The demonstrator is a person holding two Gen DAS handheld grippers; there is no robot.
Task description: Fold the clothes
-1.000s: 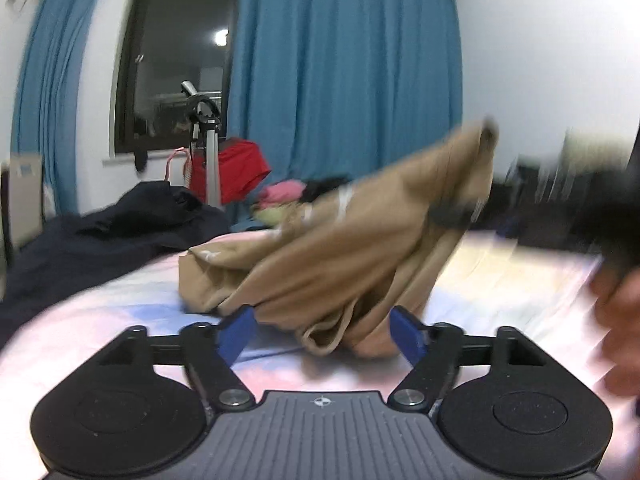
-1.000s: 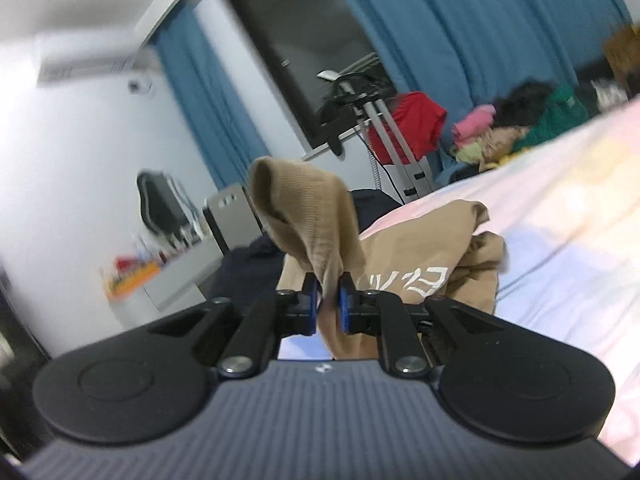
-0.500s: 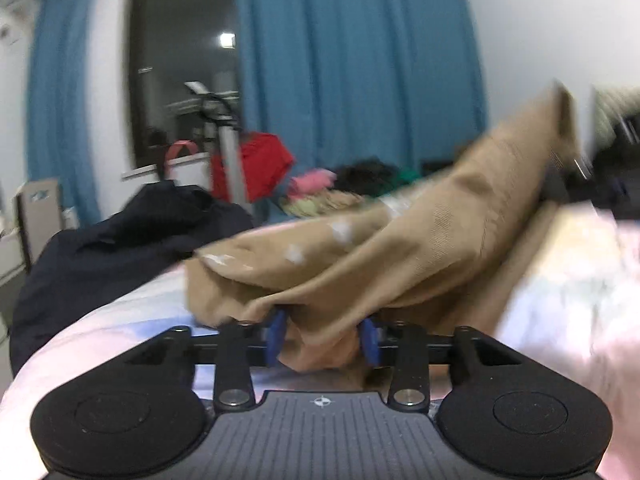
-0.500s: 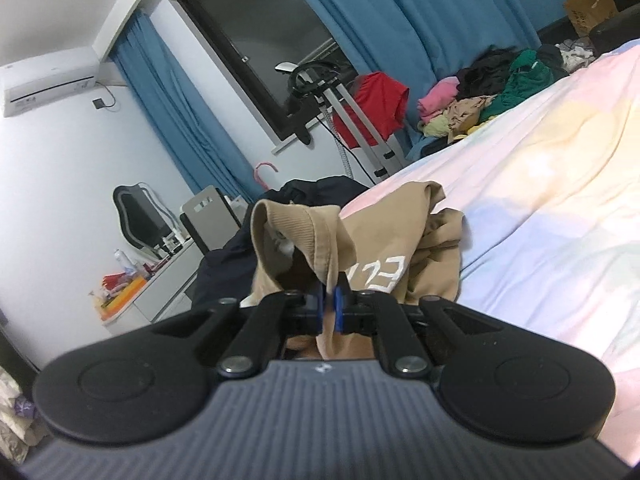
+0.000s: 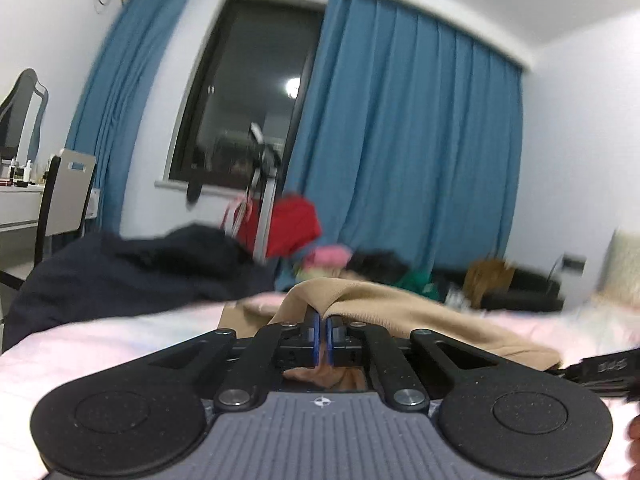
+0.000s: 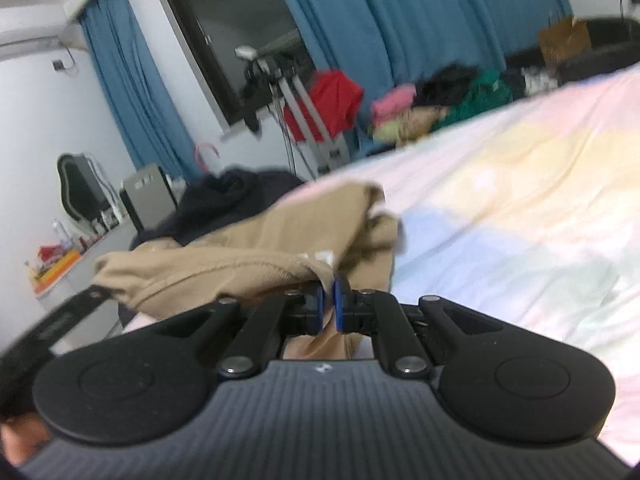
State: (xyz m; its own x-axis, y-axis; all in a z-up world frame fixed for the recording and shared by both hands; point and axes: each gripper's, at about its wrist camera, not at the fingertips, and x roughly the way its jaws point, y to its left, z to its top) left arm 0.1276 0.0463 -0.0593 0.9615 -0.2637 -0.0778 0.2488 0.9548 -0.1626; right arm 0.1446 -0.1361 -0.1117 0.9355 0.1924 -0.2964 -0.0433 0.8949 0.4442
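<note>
A tan garment [image 6: 256, 256] with white lettering lies bunched on the pastel bedsheet [image 6: 520, 208]. My right gripper [image 6: 328, 300] is shut on a fold of it, cloth pinched between the blue pads. In the left wrist view the same tan garment [image 5: 420, 312] stretches to the right, and my left gripper [image 5: 324, 336] is shut on another fold of it, the fabric draping over the fingertips. The other gripper's black body [image 5: 608, 368] shows at the right edge there. The garment hangs taut between both grippers, low over the bed.
A dark navy garment [image 5: 132, 276] is heaped on the bed's left side. Beyond the bed stand a metal rack with a red cloth [image 5: 292, 228], a pile of coloured clothes [image 6: 432, 108], blue curtains [image 5: 408, 152] and a desk with a chair [image 5: 64, 196].
My left gripper went from open in front of the garment to shut on a fold of it. The right gripper, still holding cloth, came down from a raised position to near the bed.
</note>
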